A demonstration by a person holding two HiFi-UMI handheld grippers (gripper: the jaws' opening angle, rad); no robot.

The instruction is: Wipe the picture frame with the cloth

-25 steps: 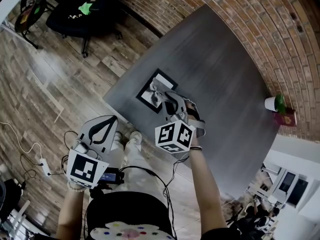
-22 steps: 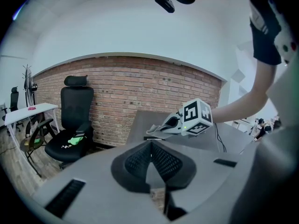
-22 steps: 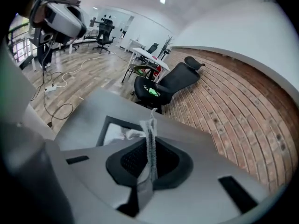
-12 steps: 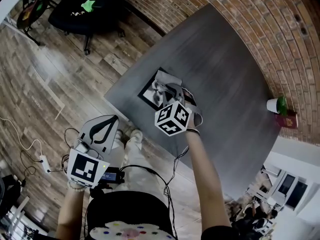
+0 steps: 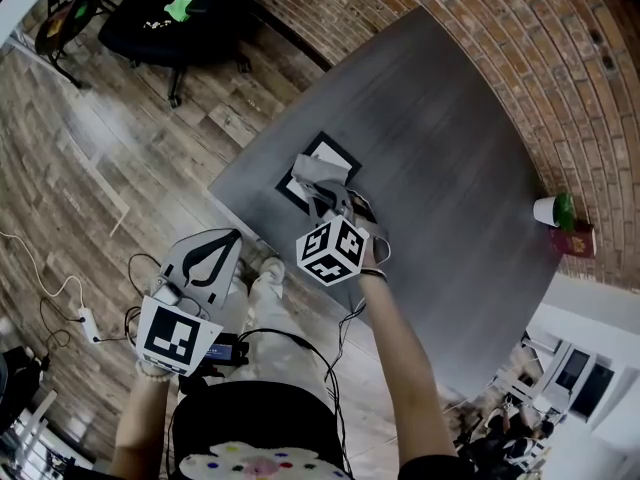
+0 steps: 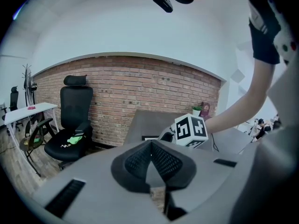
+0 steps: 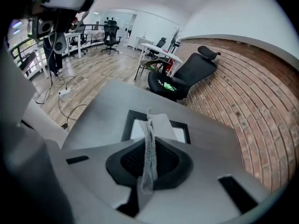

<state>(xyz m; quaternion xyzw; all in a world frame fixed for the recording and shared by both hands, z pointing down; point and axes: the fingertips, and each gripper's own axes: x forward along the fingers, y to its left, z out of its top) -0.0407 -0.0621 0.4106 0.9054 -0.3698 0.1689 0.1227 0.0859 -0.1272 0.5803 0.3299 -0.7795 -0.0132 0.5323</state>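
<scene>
While the right gripper [image 5: 322,194] pinches the cloth [image 5: 316,171], the frame [image 5: 337,152] lies flat on the table [image 5: 450,148], near its left corner and close to the edge nearest the person. Its black sides run parallel to the table edges. Its long axis can't be told, since cloth and gripper hide the near part.

Seen from the right gripper view, the right gripper [image 7: 149,158] has its jaws closed on the cloth [image 7: 149,136], which stands on edge between them as a thin grey strip. The strip's long axis runs straight out along the jaws, and its free end spreads over the white middle of the frame [image 7: 126,127], pointing at the frame's far side and the chair [image 7: 186,76] beyond the table [image 7: 100,101].

Off the table, the left gripper [image 5: 229,236] hangs over the wood floor [image 5: 90,138] beside the person's legs, pointing toward the table's near edge. Its own view shows the left gripper [image 6: 151,147] with jaws together and nothing between them
</scene>
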